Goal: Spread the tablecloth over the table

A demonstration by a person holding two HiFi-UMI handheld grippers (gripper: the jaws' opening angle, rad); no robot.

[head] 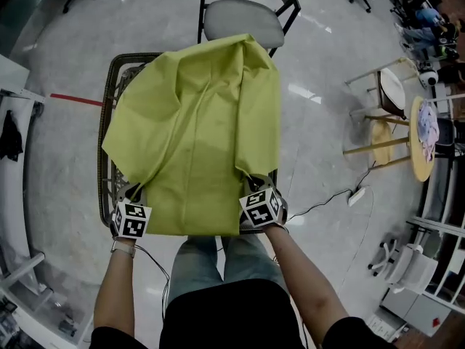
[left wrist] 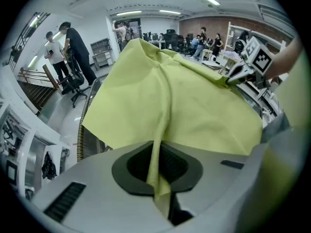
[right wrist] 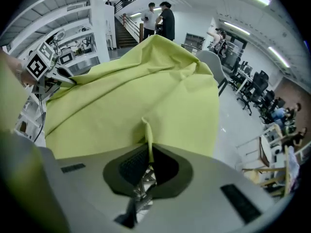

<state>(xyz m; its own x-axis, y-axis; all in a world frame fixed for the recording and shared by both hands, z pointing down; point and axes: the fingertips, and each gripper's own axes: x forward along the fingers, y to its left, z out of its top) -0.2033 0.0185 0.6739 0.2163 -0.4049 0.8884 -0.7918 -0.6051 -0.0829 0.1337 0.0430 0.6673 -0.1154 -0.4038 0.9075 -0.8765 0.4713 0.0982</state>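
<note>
A yellow-green tablecloth [head: 196, 137] lies bunched and partly folded over a small dark wicker-edged table [head: 107, 122]. My left gripper [head: 133, 208] is shut on the cloth's near-left edge; in the left gripper view a fold of the tablecloth [left wrist: 163, 106] runs down between the jaws of that gripper [left wrist: 159, 178]. My right gripper [head: 260, 195] is shut on the near-right edge, and in the right gripper view a thin pinch of tablecloth [right wrist: 146, 96] stands up from its jaws [right wrist: 148, 157]. Each gripper shows in the other's view: the right gripper [left wrist: 243, 72], the left gripper [right wrist: 51, 76].
A grey chair [head: 243, 13] stands just beyond the table. Wooden stools and a round table [head: 421, 133] are at the right, with a power strip and cable [head: 356, 195] on the floor. White shelving [head: 14, 122] lines the left. People stand in the background of both gripper views.
</note>
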